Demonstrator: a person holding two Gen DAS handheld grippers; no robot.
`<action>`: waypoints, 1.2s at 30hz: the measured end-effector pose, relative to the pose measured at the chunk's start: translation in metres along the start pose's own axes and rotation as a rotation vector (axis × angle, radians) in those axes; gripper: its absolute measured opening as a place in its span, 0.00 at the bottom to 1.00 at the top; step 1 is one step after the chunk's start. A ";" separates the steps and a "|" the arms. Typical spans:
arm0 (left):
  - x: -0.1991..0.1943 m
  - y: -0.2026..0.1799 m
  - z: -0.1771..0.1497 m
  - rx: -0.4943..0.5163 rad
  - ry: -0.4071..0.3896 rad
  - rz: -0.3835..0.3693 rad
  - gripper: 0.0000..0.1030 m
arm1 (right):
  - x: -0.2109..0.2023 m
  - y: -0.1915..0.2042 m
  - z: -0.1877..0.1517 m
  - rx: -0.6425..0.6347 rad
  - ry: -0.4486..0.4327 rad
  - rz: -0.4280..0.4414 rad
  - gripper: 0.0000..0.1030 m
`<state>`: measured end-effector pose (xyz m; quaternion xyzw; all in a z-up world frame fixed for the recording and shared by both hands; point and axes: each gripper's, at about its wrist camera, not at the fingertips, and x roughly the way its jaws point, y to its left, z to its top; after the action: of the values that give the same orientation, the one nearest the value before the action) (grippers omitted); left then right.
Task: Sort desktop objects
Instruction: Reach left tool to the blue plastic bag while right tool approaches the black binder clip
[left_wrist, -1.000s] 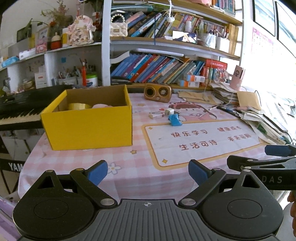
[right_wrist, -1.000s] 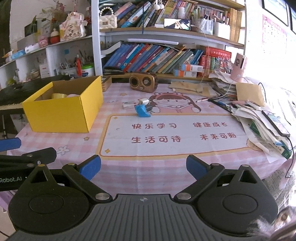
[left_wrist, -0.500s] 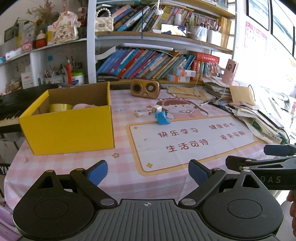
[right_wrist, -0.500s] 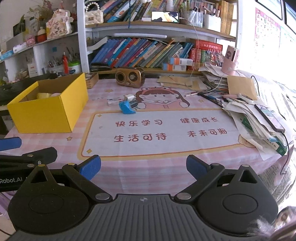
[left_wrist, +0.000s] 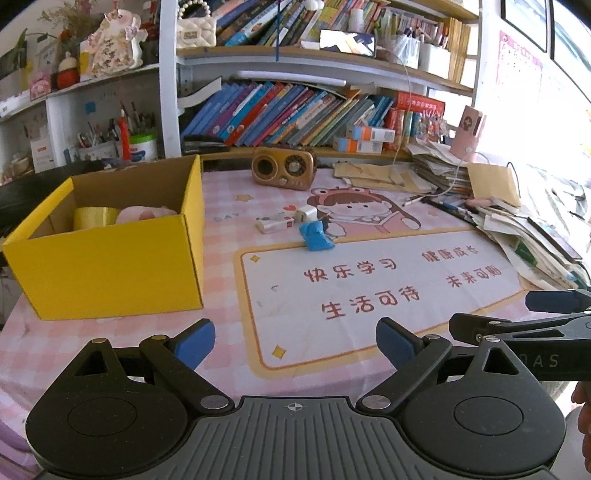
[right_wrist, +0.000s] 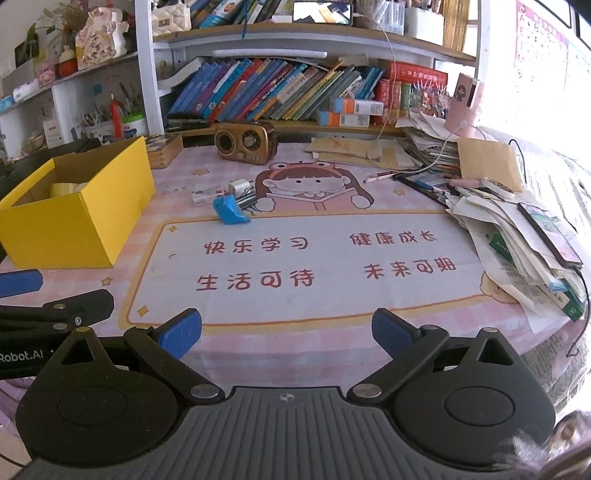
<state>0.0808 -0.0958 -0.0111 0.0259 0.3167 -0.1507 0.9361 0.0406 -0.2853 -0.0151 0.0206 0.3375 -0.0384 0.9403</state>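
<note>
A yellow cardboard box (left_wrist: 110, 258) (right_wrist: 77, 221) stands at the table's left, holding a yellow tape roll (left_wrist: 94, 218) and a pink soft item (left_wrist: 146, 214). Mid-table lies a small cluster: a blue object (left_wrist: 316, 236) (right_wrist: 229, 210), a white charger plug (left_wrist: 306, 213) (right_wrist: 239, 185), a white tube-like item (left_wrist: 275, 223) (right_wrist: 207, 194) and some dark metal clips (right_wrist: 247, 201). My left gripper (left_wrist: 295, 343) hovers open over the near table edge, nothing between its fingers. My right gripper (right_wrist: 286, 332) is open too, beside it on the right, well short of the cluster.
A brown retro radio (left_wrist: 282, 168) (right_wrist: 245, 142) sits at the back, bookshelves behind it. Piled papers, pens and a brown envelope (right_wrist: 487, 162) crowd the right side. A pink mat with printed characters (right_wrist: 295, 258) covers the table's middle. A small wooden box (right_wrist: 164, 149) sits behind the yellow box.
Both grippers have moved forward and swung slightly left to right across the table; the box and the cluster look nearer. Both stayed open and empty.
</note>
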 end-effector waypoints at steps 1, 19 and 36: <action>0.003 -0.001 0.002 -0.001 0.002 0.003 0.93 | 0.004 -0.003 0.003 -0.001 0.005 0.004 0.97; 0.061 -0.025 0.050 -0.085 0.037 0.110 0.93 | 0.081 -0.045 0.072 -0.053 0.013 0.134 0.97; 0.108 -0.041 0.072 -0.164 0.068 0.201 0.92 | 0.145 -0.075 0.117 -0.087 0.015 0.264 0.96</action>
<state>0.1923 -0.1739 -0.0168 -0.0141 0.3554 -0.0287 0.9342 0.2198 -0.3760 -0.0183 0.0244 0.3401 0.1004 0.9347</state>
